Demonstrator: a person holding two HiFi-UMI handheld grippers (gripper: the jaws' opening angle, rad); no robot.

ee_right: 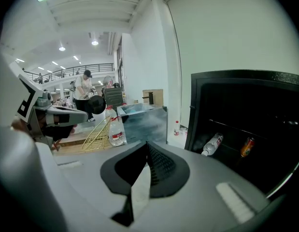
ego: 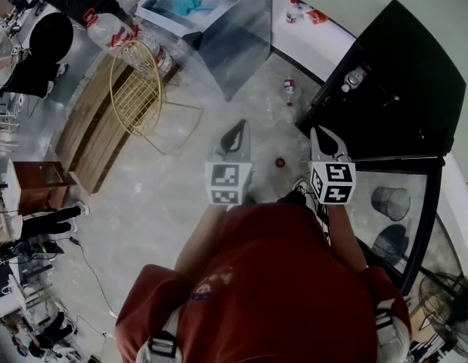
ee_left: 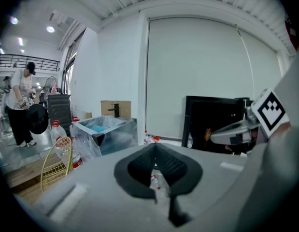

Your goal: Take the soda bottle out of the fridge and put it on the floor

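Observation:
A small clear bottle with a red label [ego: 289, 91] stands on the grey floor in front of the black fridge [ego: 404, 74]; it also shows low behind the left jaws [ee_left: 155, 181]. In the open fridge [ee_right: 246, 110] a clear bottle [ee_right: 212, 144] lies on a shelf beside an orange drink [ee_right: 245, 147]. My left gripper [ego: 238, 129] [ee_left: 155, 147] hangs above the floor short of the standing bottle, its jaws together and empty. My right gripper [ego: 319, 132] [ee_right: 147, 144] is at the fridge's open front, shut with nothing in it.
The fridge's glass door [ego: 404, 210] stands open at the right. A red cap [ego: 280, 162] lies on the floor between the grippers. To the left are a gold wire basket [ego: 139, 89], large water bottles [ego: 105, 30], a plastic-lined metal box [ego: 218, 13] and a wooden platform [ego: 94, 127].

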